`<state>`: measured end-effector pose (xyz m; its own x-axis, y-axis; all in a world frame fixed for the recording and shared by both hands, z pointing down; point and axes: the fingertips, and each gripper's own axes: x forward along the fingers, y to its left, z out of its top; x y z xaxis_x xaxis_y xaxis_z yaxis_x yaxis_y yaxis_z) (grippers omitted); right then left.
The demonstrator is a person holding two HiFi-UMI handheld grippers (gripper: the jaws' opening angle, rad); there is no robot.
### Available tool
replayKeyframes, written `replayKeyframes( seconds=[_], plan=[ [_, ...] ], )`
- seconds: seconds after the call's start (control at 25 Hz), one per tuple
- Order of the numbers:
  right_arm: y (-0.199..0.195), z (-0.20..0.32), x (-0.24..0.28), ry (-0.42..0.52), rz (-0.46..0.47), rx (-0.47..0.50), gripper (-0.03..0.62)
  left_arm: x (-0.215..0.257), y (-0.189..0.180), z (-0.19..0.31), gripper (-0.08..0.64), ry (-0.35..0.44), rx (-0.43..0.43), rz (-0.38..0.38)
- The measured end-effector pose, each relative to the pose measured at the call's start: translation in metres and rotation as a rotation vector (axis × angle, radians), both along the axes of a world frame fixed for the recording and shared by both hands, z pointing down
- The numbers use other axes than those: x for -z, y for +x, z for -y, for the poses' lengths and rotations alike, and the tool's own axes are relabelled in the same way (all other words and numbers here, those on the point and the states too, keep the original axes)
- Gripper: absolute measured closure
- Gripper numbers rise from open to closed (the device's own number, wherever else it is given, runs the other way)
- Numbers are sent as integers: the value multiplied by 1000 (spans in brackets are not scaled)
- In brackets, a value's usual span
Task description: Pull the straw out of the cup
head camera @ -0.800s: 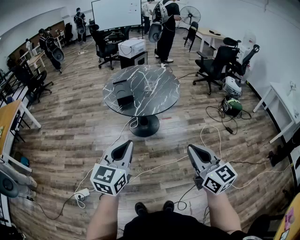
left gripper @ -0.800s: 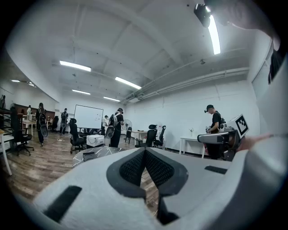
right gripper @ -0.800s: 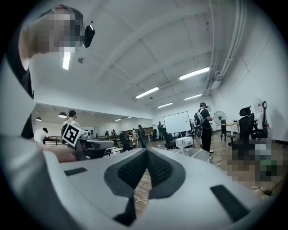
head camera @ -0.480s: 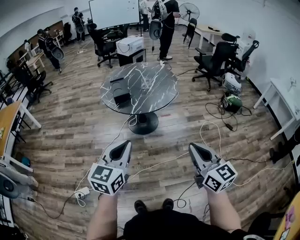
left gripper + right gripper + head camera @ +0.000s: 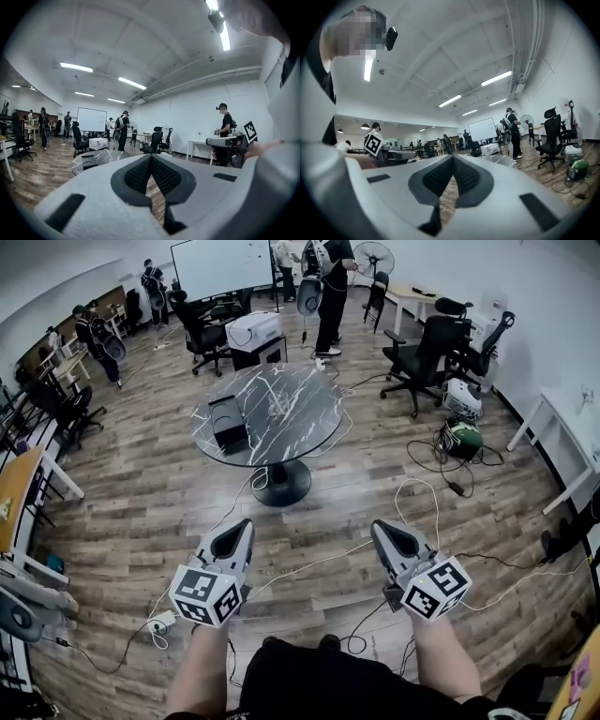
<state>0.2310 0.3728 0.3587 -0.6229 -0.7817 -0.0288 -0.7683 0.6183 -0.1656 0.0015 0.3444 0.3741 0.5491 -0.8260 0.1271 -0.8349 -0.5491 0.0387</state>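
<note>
Wooden floor [image 5: 141,512] lies open between the person and the round black marble table [image 5: 314,427] at 12 o'clock, with the table's near rim well apart from both tools. Loose cables [image 5: 412,493] trail over the boards from 1 o'clock across to 7 o'clock. Office chairs [image 5: 427,357] crowd the side at 1 o'clock, and a white desk [image 5: 562,460] lines the wall at 3 o'clock.

Both tools are held out roughly level over bare floor, side by side and apart. The left gripper [image 5: 246,524] is clenched: its own view shows the dark ribbed pads meeting at the tips with nothing between them. The right gripper [image 5: 377,527] is likewise closed tight and empty, touching nothing.

On the tabletop, near its middle and at 3 o'clock of a black box [image 5: 228,423], the cup [image 5: 277,407] shows only as a small clear shape. Its straw is too small to make out.
</note>
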Motion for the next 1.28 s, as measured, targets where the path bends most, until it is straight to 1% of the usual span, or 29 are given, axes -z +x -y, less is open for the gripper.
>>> replayKeyframes(
  seconds=[0.2, 0.32, 0.4, 0.52, 0.56, 0.68, 0.8, 0.92, 1.0, 1.08, 1.28],
  plan=[
    [18, -1, -7, -37, 33, 4, 589, -5, 19, -2, 551, -36, -16, 15],
    [20, -1, -13, -52, 35, 10, 588, -10, 19, 2, 551, -58, -14, -2],
    [17, 3, -18, -60, 28, 13, 589, -10, 16, 7, 551, -48, -10, 3],
    [11, 18, -19, -66, 13, 11, 588, -6, 14, 23, 551, -4, -7, 46],
    [8, 25, -18, -66, 7, 13, 588, -5, 12, 31, 551, 7, -2, 48],
    [1, 53, -16, -67, -11, 13, 588, -5, 6, 61, 551, 18, 10, 30],
    [-2, 92, -21, -75, -37, -8, 588, -10, 2, 97, 551, 18, -12, 36],
    [-8, 141, -30, -96, -43, -41, 588, -18, -10, 138, 551, 10, -27, 32],
    [-20, 173, -35, -114, -39, -46, 588, -25, -22, 167, 551, -6, -38, 26],
    [-38, 201, -42, -137, -48, -29, 588, -30, -33, 197, 551, -20, -47, 19],
    [-79, 255, -52, -180, -81, -3, 588, -33, -58, 258, 551, -39, -66, -24]
  ],
)
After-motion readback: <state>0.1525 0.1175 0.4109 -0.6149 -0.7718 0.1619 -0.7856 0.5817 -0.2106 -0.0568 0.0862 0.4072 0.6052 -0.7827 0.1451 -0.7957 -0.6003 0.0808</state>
